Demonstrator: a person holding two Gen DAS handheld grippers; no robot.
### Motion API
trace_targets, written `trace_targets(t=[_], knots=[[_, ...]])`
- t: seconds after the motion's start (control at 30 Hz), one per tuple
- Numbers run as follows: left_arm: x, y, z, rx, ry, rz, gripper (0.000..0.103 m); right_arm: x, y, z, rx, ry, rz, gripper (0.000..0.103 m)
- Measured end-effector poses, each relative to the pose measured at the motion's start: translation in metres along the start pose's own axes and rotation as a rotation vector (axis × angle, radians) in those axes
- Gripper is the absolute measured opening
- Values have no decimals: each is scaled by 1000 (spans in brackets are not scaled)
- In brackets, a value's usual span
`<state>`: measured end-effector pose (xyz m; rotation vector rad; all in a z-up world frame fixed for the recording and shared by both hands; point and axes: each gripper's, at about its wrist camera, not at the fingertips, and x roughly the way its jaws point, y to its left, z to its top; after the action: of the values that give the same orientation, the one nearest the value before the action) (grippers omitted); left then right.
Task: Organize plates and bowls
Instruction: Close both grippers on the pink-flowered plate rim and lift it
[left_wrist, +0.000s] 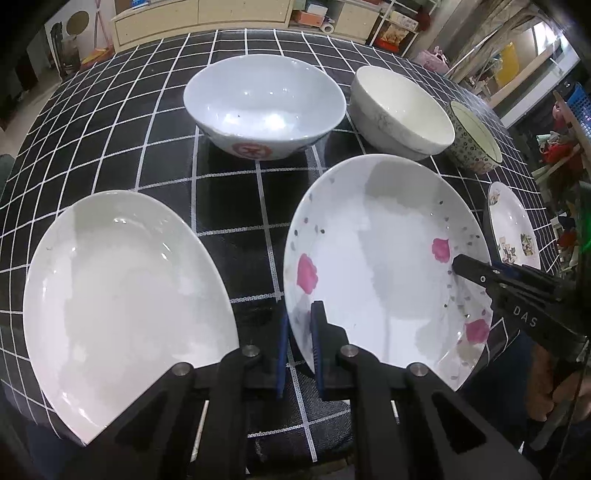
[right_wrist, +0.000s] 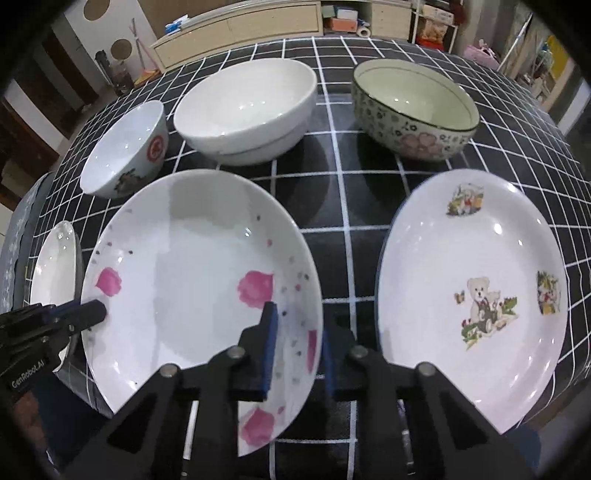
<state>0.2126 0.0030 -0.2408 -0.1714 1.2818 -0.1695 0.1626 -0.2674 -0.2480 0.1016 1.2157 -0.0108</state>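
Observation:
A white plate with pink flowers (left_wrist: 384, 258) (right_wrist: 199, 280) sits in the middle of the checked table. My left gripper (left_wrist: 300, 343) straddles its left rim, one finger inside and one outside, pads close on the rim. My right gripper (right_wrist: 299, 343) straddles its right rim the same way. Each gripper shows in the other view: the right gripper (left_wrist: 480, 273), the left gripper (right_wrist: 88, 314). A plain white plate (left_wrist: 122, 302) lies to the left, and a teddy bear plate (right_wrist: 469, 295) to the right.
Three bowls stand behind the plates: a white bowl with a red mark (left_wrist: 264, 105) (right_wrist: 125, 147), a plain white bowl (left_wrist: 400, 110) (right_wrist: 245, 109) and a floral patterned bowl (right_wrist: 413, 110) (left_wrist: 474, 136). The black checked tablecloth (left_wrist: 236, 206) covers the table. Shelves and clutter stand beyond it.

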Motion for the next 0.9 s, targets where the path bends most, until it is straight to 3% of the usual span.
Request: trace_targets(t=[0.43, 0.63, 0.9], knots=[[-12, -6, -6, 36, -10, 22, 10, -13, 5, -8, 45, -10, 1, 26], [-34, -2, -9, 42, -59, 39, 10, -27, 6, -1, 31, -44, 18, 26], [-63, 28, -22, 0, -100, 63, 10, -39, 36, 9, -16, -77, 56, 26]])
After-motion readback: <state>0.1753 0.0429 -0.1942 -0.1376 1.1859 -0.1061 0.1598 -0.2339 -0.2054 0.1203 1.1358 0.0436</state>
